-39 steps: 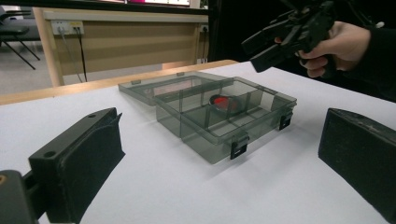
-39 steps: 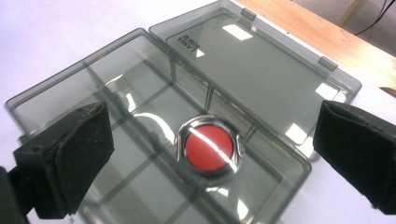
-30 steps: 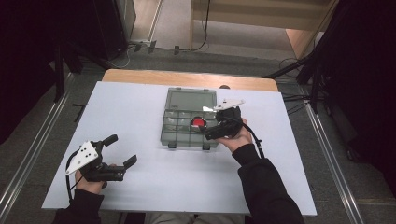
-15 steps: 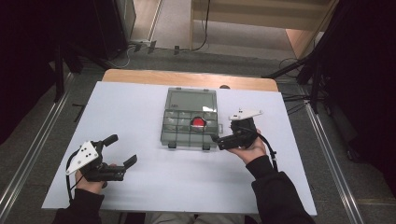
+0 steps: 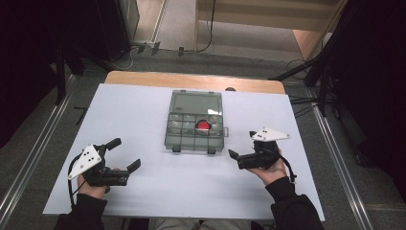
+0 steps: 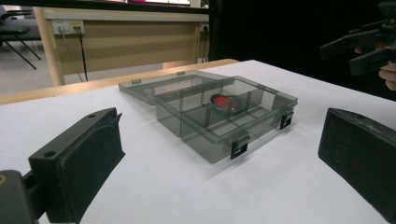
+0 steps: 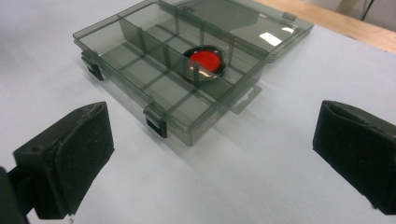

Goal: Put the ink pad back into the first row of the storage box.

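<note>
A smoky transparent compartment box (image 5: 193, 144) lies in the middle of the table with its lid (image 5: 196, 102) folded back flat. A red round disc (image 5: 204, 126) rests in one of its right-hand compartments. My right gripper (image 5: 242, 144) is open and empty, on the table just right of the box and pointing at it. My left gripper (image 5: 127, 153) is open and empty near the front left, well apart from the box. The right gripper view looks at the box (image 7: 122, 80) and the red disc (image 7: 205, 60) beyond its spread jaws. The left gripper view has the box (image 6: 205, 140) ahead, the disc (image 6: 225, 100) inside.
A white sheet (image 5: 191, 191) covers the table, with a wooden strip (image 5: 191, 81) bare at the far edge. Dark frames and cables stand on the floor around it. The right gripper (image 6: 369, 46) is seen far off in the left gripper view.
My right gripper has drawn back from over the box to the right and toward the person, open and empty. The red disc stays in its compartment. The left gripper has not moved.
</note>
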The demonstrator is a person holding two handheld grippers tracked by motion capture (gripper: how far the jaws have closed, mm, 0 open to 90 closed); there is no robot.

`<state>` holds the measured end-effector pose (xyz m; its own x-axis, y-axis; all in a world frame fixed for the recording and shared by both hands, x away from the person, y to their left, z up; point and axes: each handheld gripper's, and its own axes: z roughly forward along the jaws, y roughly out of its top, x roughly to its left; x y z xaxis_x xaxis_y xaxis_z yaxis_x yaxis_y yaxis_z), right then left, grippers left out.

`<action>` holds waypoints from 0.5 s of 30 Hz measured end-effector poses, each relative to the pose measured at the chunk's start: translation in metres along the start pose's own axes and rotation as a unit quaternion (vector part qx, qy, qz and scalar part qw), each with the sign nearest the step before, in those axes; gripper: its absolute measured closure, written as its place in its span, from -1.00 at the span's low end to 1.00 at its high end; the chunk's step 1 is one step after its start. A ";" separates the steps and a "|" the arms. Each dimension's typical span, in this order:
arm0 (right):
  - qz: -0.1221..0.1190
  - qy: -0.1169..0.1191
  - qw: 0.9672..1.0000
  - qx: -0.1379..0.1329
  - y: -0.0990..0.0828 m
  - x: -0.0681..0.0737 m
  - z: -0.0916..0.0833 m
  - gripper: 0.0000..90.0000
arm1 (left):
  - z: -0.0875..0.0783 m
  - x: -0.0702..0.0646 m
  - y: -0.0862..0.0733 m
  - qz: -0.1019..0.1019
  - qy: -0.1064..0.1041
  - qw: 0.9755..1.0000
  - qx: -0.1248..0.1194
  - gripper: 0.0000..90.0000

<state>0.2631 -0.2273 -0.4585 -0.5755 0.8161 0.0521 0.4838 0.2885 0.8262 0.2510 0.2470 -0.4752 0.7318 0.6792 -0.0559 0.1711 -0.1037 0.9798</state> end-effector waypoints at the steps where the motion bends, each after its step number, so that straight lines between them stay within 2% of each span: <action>1: 0.003 -0.001 1.000 0.006 -0.002 -0.001 -0.002 -1.00 | 0.000 0.000 0.000 0.001 0.000 1.000 0.001 -1.00; 4: 0.004 -0.005 1.000 -0.006 -0.008 -0.002 -0.006 -1.00 | 0.000 0.000 0.000 0.000 0.000 1.000 0.001 -1.00; 7: 0.016 -0.007 1.000 -0.018 -0.016 -0.006 -0.014 -1.00 | 0.000 0.000 0.000 0.000 0.002 1.000 0.001 -1.00; 10: 0.025 -0.010 0.999 -0.040 -0.023 -0.009 -0.020 -1.00 | 0.000 0.000 0.000 0.000 0.002 1.000 0.001 -1.00; 13: 0.031 -0.013 0.998 -0.045 -0.028 -0.011 -0.026 -1.00 | 0.000 0.000 0.000 0.000 0.002 1.000 0.002 -1.00; 15: 0.035 -0.013 0.997 -0.061 -0.033 -0.013 -0.029 -1.00 | 0.000 0.000 0.000 0.000 0.002 1.000 0.002 -1.00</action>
<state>0.2349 -0.2621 -0.4702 -0.5246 0.8457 0.0983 0.4371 0.1685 0.8835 0.2510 0.2471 -0.4753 0.7297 0.6816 -0.0547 0.1728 -0.1064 0.9792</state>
